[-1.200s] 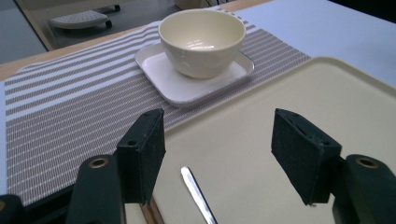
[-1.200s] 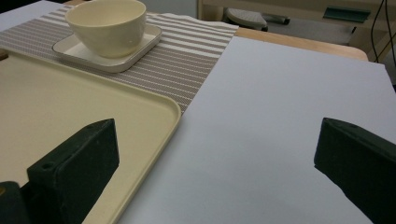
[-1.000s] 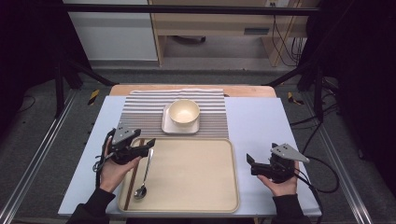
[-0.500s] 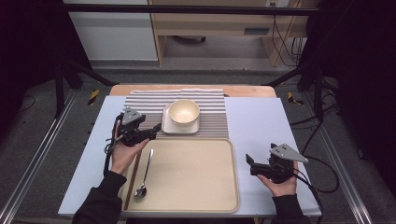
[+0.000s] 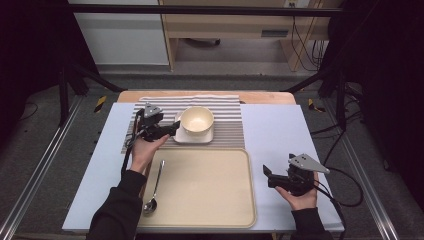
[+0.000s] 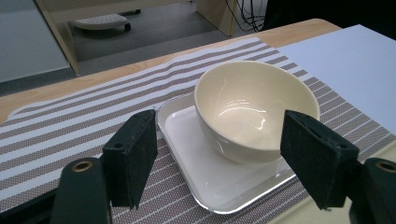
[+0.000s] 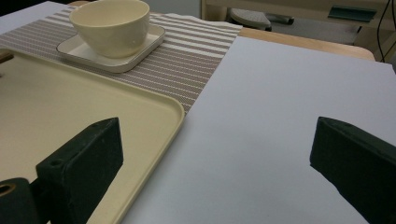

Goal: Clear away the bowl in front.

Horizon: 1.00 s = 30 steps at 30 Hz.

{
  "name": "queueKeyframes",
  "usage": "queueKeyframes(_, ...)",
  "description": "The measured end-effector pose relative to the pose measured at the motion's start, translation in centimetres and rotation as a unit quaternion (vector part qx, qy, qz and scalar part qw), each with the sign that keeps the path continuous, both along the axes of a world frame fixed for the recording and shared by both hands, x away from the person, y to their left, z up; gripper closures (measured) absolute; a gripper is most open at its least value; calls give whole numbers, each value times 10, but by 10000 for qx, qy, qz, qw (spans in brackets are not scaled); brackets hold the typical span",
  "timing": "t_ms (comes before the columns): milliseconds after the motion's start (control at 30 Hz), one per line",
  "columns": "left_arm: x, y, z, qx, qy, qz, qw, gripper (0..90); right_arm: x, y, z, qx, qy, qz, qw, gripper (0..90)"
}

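One spoon (image 5: 153,187) lies on the near left part of one cream tray (image 5: 210,210), its long axis running near to far, with the scoop at the near end and the handle pointing away toward the far side, tipped slightly to the right. One dark stick-like thing (image 5: 145,172) lies along the tray's left edge, too thin to make out. Two grippers are in play, one in each hand. At the near right, the right gripper (image 5: 268,176) rests over one pale blue mat (image 5: 280,125) just beside the tray's right edge, pointing left; seen from its own camera its jaws stand spread wide with nothing between them (image 7: 215,182). Farther off, past the tray's far edge, one striped cloth (image 5: 227,131) lies across the mat, and on it sits one white square plate (image 5: 194,137) carrying one cream bowl (image 5: 196,120), upright with its mouth facing up. The left gripper (image 5: 176,126) is at the plate's left side, pointing right toward the bowl. In the left gripper view its jaws (image 6: 217,163) are spread, having just been opening, and the bowl (image 6: 254,107) and the near corner of the plate (image 6: 215,186) show between them without the pads pressing on either. One wooden table edge (image 5: 260,97) shows beyond the cloth.
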State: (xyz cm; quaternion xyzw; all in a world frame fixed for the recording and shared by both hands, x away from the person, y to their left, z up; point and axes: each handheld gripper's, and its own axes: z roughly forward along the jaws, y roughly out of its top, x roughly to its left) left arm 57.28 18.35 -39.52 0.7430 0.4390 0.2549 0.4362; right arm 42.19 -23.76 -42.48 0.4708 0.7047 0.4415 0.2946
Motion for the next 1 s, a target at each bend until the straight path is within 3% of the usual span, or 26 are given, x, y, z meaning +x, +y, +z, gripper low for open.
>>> queueKeyframes(200,18,-12,-7,222,52,14,9997,280,1,-1,0,20,25,-21,10000,30)
queueKeyframes(600,47,-24,-27,343,283,40,9990,322,1,-2,0,30,42,-20,10000,31)
queueKeyframes(1000,67,-33,-38,427,503,122,9977,447,2,-2,-1,-12,70,-28,10000,31)
